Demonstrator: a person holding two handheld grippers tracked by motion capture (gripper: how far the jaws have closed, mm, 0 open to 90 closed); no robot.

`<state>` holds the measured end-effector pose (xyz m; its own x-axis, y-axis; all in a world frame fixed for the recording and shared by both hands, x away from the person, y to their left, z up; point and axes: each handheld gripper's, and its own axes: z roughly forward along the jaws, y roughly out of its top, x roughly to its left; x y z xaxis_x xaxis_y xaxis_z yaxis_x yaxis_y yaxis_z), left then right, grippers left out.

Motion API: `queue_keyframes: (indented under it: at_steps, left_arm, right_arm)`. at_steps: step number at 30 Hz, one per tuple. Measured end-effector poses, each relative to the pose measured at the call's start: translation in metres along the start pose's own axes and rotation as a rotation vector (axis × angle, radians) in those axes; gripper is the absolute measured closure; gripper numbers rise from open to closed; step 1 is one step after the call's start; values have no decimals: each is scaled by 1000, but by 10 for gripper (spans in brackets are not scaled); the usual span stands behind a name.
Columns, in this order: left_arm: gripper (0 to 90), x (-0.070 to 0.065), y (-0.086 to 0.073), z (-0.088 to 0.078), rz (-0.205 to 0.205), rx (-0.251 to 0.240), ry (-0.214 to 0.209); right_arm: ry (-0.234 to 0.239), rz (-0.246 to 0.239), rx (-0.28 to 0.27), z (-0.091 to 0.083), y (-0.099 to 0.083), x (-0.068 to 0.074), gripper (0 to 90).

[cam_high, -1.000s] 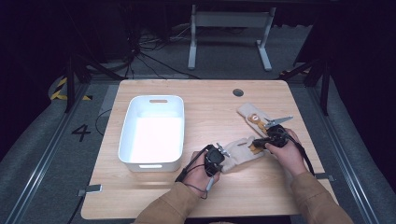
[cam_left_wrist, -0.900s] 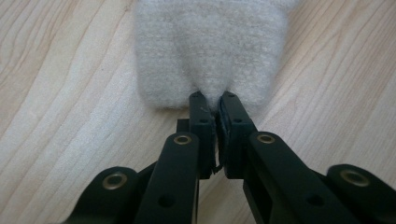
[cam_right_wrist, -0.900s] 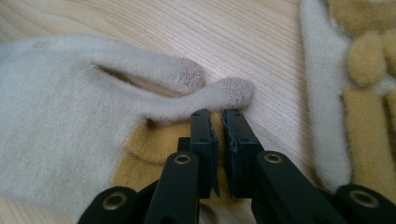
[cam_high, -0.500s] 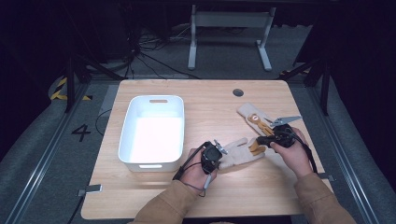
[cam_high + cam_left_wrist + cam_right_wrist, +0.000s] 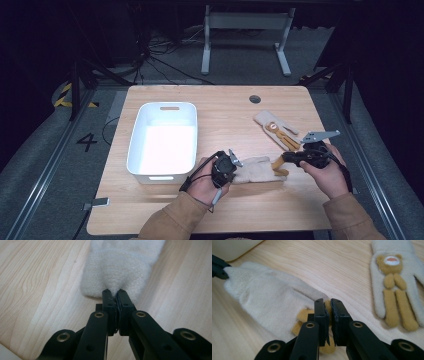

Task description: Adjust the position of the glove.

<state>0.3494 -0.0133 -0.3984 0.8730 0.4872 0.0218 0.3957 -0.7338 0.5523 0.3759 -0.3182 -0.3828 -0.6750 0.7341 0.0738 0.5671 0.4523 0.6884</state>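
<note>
Two cream fleece gloves with a tan bear pattern are on the wooden table (image 5: pixel 225 107). One glove (image 5: pixel 274 129) (image 5: pixel 395 282) lies flat, bear side up, at the right. The other glove (image 5: pixel 254 169) (image 5: pixel 269 300) is stretched between both grippers just above the table. My left gripper (image 5: pixel 235 162) (image 5: pixel 114 293) is shut on its cuff end (image 5: pixel 120 267). My right gripper (image 5: pixel 283 159) (image 5: pixel 327 303) is shut on its tan finger end (image 5: pixel 302 315). The left gripper's tip (image 5: pixel 219 268) shows at the cuff in the right gripper view.
A white plastic bin (image 5: pixel 165 107) (image 5: pixel 234 247) stands left of the gloves, close to the left hand. A round cable hole (image 5: pixel 255 99) sits in the table near its far edge. Dark floor, cables and a desk frame lie beyond the table.
Both hands have risen and the right one has moved to the right. The held glove is now pulled out longer between the two grippers. The flat glove has not moved.
</note>
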Motion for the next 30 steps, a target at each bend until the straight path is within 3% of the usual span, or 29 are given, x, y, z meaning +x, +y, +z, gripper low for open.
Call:
queue_keyframes:
  at_steps: [5,11,21,27,30]
  left_arm:
    - [875,-6,-2,-5,43,16,-18]
    - [875,-8,-5,4,67,62,-49]
    - [867,-4,-9,16,63,124,-85]
    - [842,-2,-10,16,58,132,-109]
    - [801,-1,-10,15,48,129,-112]
  right_arm:
    - [3,-8,-11,-18,-6,13,841]
    - [11,-23,31,-19,-17,25,840]
    - [16,3,129,-3,-28,20,835]
    - [22,13,141,-5,-29,18,791]
    - [3,7,145,-6,-29,16,770]
